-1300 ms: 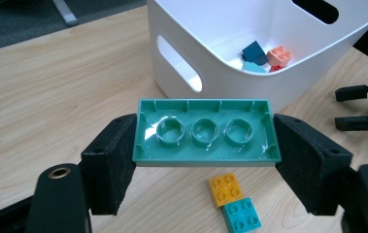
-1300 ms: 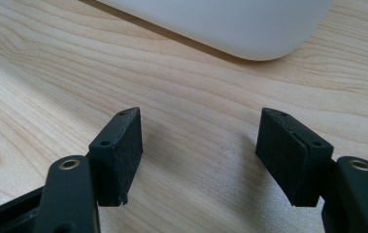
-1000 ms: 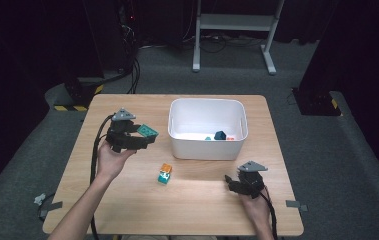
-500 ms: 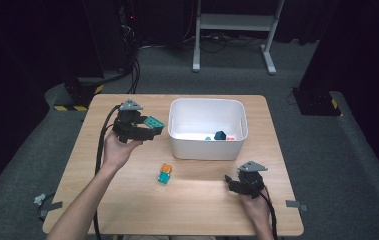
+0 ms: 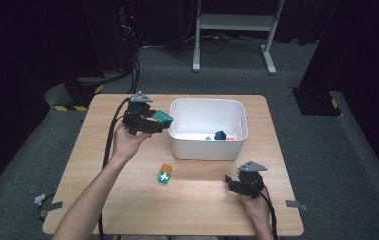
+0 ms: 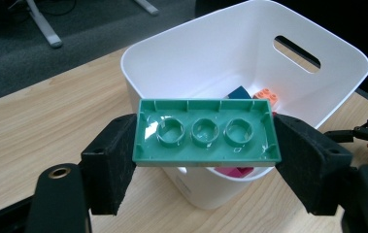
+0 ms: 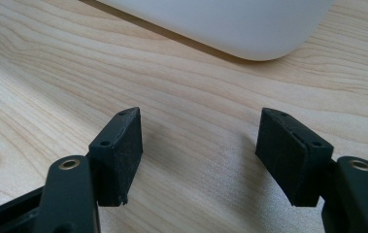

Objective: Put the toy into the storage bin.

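The left gripper point(image 6: 206, 150) clamps a green brick point(image 6: 206, 132) by its short ends, hollow underside toward the camera, at the near rim of a white bin point(image 6: 249, 53). The right gripper point(image 7: 201, 155) rests released on the table point(image 7: 50, 73).

An orange-and-green block stack point(image 5: 164, 174) lies on the wooden table point(image 5: 102, 190).

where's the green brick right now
The green brick is clamped between the left gripper pads, underside up, at the left rim of the white bin in the high view, not yet over the inside.
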`<state>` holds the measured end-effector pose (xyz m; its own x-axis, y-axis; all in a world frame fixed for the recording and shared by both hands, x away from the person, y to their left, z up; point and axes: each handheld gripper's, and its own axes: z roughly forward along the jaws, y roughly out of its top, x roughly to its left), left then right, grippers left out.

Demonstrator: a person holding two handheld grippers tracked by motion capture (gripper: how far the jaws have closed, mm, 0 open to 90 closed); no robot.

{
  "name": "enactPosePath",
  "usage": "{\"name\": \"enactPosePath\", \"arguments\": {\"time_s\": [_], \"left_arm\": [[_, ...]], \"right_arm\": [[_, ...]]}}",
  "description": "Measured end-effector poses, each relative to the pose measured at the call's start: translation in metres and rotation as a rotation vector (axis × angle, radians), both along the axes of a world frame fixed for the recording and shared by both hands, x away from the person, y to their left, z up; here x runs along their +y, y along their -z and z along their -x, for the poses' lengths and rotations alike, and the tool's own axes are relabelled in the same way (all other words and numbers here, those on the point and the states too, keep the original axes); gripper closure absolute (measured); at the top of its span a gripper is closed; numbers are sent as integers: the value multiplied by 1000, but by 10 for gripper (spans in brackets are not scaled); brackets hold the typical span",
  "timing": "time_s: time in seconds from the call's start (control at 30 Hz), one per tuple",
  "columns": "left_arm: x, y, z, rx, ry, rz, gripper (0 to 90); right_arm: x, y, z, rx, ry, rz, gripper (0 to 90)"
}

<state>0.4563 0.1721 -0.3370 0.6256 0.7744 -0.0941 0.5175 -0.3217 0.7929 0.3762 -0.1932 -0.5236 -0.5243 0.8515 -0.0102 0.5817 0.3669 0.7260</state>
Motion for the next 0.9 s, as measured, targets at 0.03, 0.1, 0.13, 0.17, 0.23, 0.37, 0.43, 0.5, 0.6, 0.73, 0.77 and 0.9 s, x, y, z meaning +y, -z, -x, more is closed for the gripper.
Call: {"name": "enactPosePath", "arguments": {"time_s": [0.03, 0.1, 0.13, 0.17, 0.23, 0.37, 0.43, 0.5, 0.6, 0.73, 0.77, 0.9], "left_arm": [[-1, 1, -1, -2, 2, 1, 272], [-4, 2, -3, 2, 7, 0, 272], [-4, 3, -4, 4, 7, -1, 271], [-5, 3, -5, 4, 7, -1, 272], [-6, 5, -8, 5, 5, 2, 271], [-9, 7, -12, 4, -1, 10, 272], [-11, 8, -14, 10, 0, 8, 271], [-14, 9, -17, 11, 2, 7, 271], [-20, 10, -20, 12, 10, 0, 271], [-27, 13, -24, 11, 20, -5, 271], [-29, 14, -25, 10, 23, -9, 271], [-35, 18, -28, 20, 30, -21, 271]], "right_arm": [[0, 0, 0, 0, 0, 0, 333], [0, 0, 0, 0, 0, 0, 333], [0, 0, 0, 0, 0, 0, 333], [0, 0, 0, 0, 0, 0, 334], [0, 0, 0, 0, 0, 0, 334], [0, 0, 0, 0, 0, 0, 334], [0, 0, 0, 0, 0, 0, 333], [0, 0, 0, 0, 0, 0, 334], [0, 0, 0, 0, 0, 0, 333], [0, 0, 0, 0, 0, 0, 334], [0, 0, 0, 0, 0, 0, 333], [0, 0, 0, 0, 1, 0, 334]]}}
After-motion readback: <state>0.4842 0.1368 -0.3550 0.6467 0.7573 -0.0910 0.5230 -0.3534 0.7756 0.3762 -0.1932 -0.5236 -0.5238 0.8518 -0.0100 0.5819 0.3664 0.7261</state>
